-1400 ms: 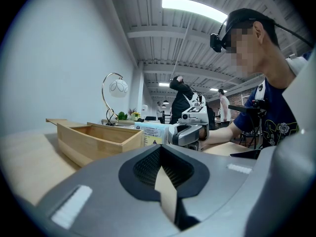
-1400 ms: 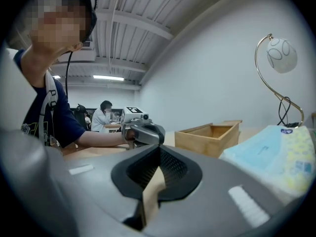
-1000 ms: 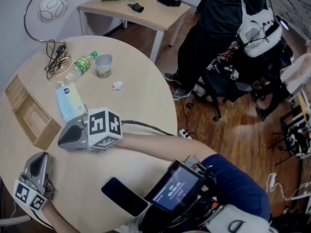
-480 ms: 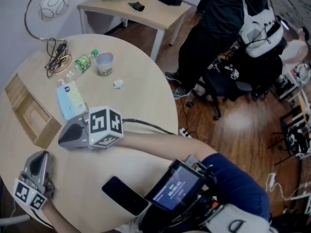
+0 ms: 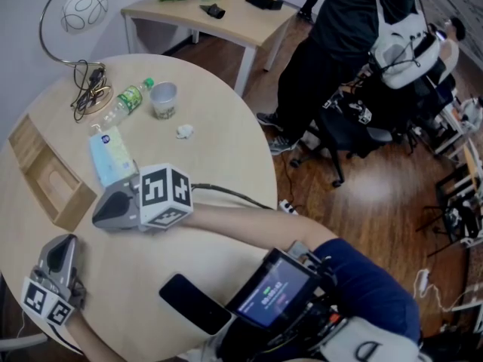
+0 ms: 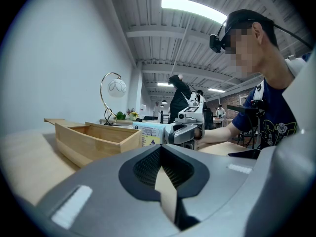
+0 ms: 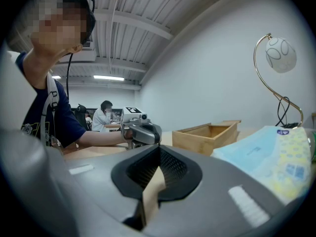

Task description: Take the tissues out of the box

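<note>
Left hand-held gripper (image 5: pixel 63 241) and right hand-held gripper (image 5: pixel 96 216), jaws together, sit near the rectangular pale-wood box (image 5: pixel 74 211).

On the table (image 5: pixel 226 157), the tissue pack (image 5: pixel 108 155) lies at three o'clock from the wooden box (image 5: pixel 45 176). The bottle (image 5: pixel 124 102) lies at twelve o'clock from the pack.

Left gripper (image 5: pixel 62 241), right gripper (image 5: pixel 96 216): grey, black-white marker cubes (image 5: pixel 164 194), black cable (image 5: pixel 226 194); navy short-sleeved shirt (image 5: pixel 370 285).

A pale blue-and-yellow tissue pack (image 5: pixel 110 156) lies flat just beside the open wooden box (image 5: pixel 44 176).
</note>
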The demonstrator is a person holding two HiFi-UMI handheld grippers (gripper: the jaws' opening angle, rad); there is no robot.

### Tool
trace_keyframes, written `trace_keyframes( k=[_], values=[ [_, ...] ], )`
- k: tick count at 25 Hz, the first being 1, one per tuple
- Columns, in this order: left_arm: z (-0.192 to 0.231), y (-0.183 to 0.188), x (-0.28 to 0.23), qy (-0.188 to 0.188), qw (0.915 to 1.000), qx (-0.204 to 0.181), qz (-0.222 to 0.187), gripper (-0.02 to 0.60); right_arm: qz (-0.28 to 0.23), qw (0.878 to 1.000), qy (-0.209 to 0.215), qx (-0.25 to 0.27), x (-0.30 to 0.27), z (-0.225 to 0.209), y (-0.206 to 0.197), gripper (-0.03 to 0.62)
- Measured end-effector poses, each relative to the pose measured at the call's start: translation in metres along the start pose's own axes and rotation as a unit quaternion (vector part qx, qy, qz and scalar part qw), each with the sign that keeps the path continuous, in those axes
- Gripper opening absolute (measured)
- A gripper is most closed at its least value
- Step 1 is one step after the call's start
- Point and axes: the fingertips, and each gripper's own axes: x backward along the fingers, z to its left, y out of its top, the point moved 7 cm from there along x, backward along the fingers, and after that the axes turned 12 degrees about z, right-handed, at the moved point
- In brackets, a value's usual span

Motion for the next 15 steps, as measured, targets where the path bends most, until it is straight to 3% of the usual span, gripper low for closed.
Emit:
trace_keyframes(
  k=[15],
  values=[
    [0.0004,-0.0014,0.0003,0.001,1.0000,0.000,-0.001,0.005,0.002,1.000,-0.010,-0.003,0.0041,-0.0056,-0.0023,0.006]
  ],
)
